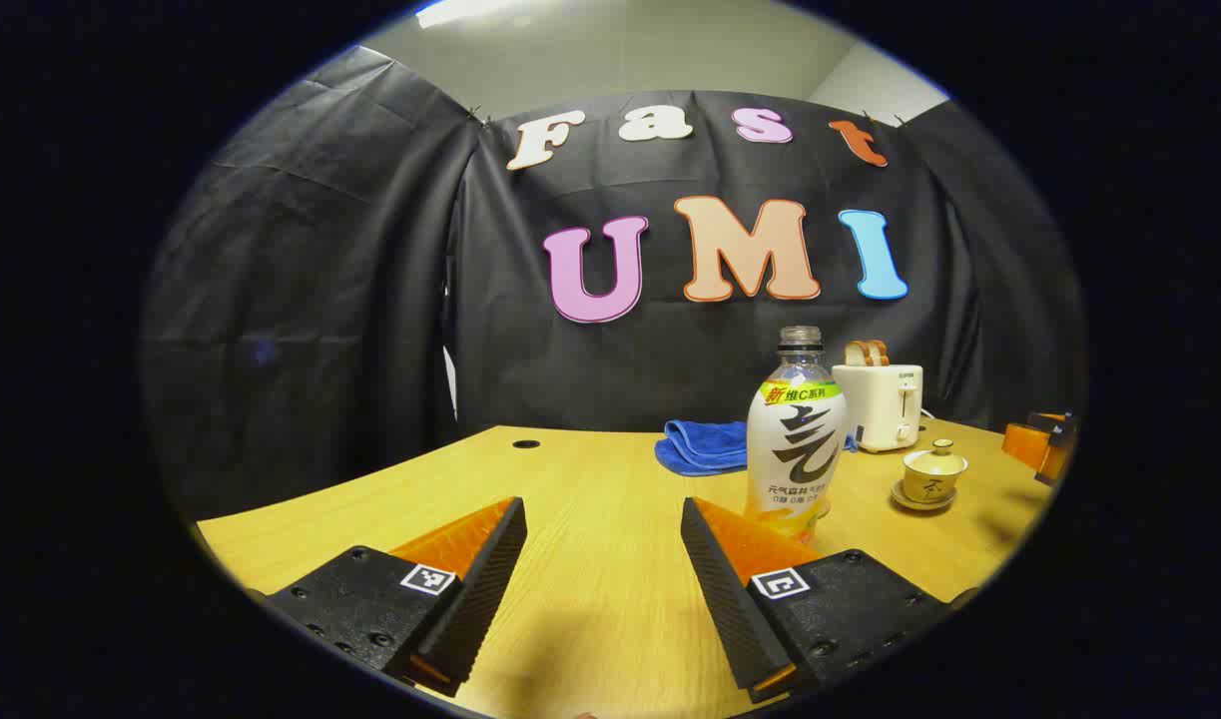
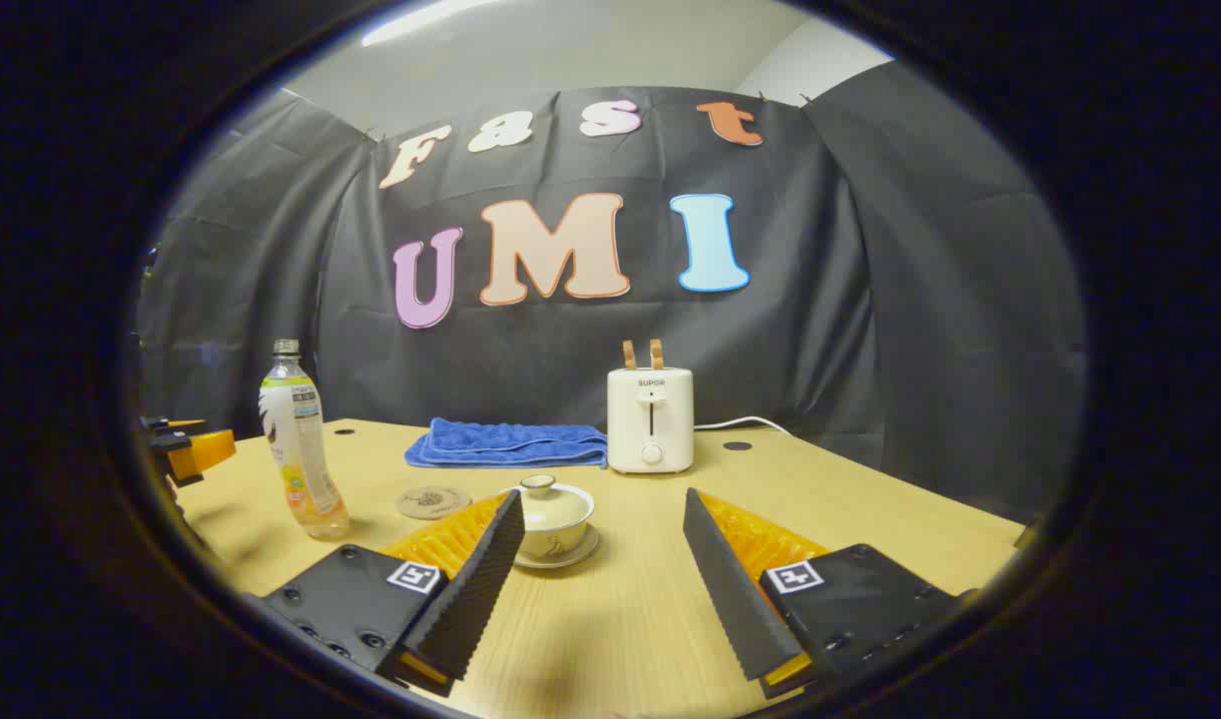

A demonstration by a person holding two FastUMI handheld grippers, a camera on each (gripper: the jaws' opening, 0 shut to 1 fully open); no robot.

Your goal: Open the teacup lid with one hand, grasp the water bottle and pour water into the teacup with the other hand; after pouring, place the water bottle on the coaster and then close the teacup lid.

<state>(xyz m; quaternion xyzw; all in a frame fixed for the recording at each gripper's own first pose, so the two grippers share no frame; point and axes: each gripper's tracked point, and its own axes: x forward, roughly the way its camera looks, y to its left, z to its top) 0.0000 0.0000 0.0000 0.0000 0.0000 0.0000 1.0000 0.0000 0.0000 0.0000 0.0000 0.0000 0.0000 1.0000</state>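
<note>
In the left gripper view, the left gripper [image 1: 603, 519] hovers with fingers spread wide, holding nothing. The water bottle [image 1: 796, 434] stands upright, neck up, just left of the lidded teacup [image 1: 934, 473].

In the right gripper view, the right gripper [image 2: 602, 519] gapes wide and empty, the teacup [image 2: 555, 519] just beyond its left finger. The coaster [image 2: 432, 501] lies between teacup and upright bottle [image 2: 299, 444].

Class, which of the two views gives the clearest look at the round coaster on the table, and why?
The right gripper view: the coaster lies in the open between the water bottle and the teacup. In the left gripper view the bottle stands in front of it, leaving at most a sliver.
</note>
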